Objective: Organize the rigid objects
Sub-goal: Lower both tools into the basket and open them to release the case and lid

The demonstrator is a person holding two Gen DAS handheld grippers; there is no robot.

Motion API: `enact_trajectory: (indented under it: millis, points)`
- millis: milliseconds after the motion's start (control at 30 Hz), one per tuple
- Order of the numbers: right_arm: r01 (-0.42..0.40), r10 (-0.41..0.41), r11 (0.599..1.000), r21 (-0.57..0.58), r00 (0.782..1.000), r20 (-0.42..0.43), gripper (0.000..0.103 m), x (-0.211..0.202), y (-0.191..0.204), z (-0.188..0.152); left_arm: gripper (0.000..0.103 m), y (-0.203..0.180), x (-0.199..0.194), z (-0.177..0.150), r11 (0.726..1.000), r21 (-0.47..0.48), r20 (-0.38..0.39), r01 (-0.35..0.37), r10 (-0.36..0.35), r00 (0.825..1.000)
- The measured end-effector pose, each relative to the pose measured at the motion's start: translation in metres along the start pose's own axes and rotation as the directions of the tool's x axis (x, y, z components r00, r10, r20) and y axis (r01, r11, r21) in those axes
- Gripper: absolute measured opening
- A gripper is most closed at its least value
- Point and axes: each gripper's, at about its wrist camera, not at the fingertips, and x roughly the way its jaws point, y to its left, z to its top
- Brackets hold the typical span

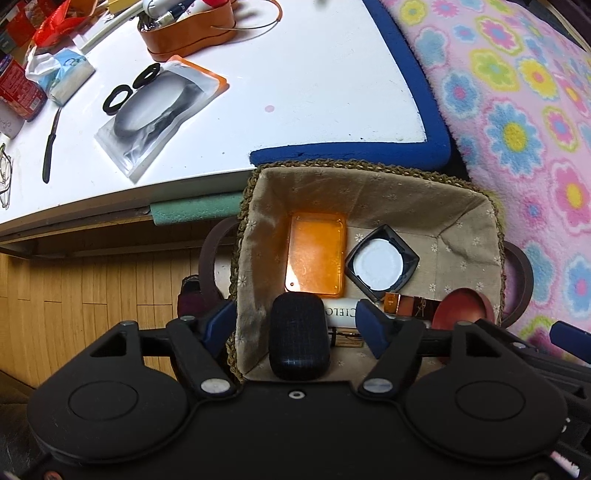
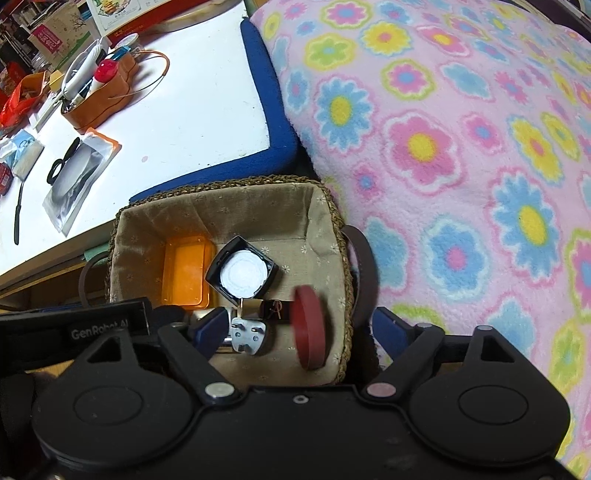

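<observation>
A fabric-lined woven basket [image 1: 332, 164] [image 2: 221, 184] sits below the table edge. It holds an orange box [image 1: 316, 254], a black square jar with a white lid [image 1: 380, 262], a white tube [image 1: 338, 312] and a brown-gold box [image 1: 410, 304]. My left gripper [image 1: 295, 321] is open over the basket. A dark oval case [image 1: 299, 332] stands between its fingers with a gap on each side. My right gripper [image 2: 299, 328] is open too. A blurred red disc [image 2: 310, 328] lies between its fingers, touching neither. A white plug [image 2: 245, 334] lies beside the disc.
The white table [image 1: 295, 92] with a blue foam edge carries an orange pouch [image 1: 188, 33] of pens, a plastic bag [image 1: 155, 114] with a dark item, two black rings and a black-handled tool [image 1: 50, 147]. A flowered blanket [image 2: 461, 147] lies right of the basket. Wooden floor [image 1: 92, 288] is at left.
</observation>
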Motion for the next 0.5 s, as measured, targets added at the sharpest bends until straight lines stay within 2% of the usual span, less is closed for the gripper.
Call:
enact_trajectory:
  millis: [233, 500]
  points:
    - [0.012, -0.012, 1.000, 0.009, 1.000, -0.002, 0.094, -0.0016, -0.0050, -0.0031, 0.068, -0.0039, 0.0028, -0.0011, 1.000, 0.019, -0.020, -0.002, 0.002, 1.000]
    - [0.007, -0.007, 1.000, 0.012, 1.000, -0.008, 0.095, -0.0060, -0.0101, -0.0098, 0.069, -0.0098, 0.0038, -0.0035, 0.999, 0.053, -0.026, 0.005, -0.004, 1.000]
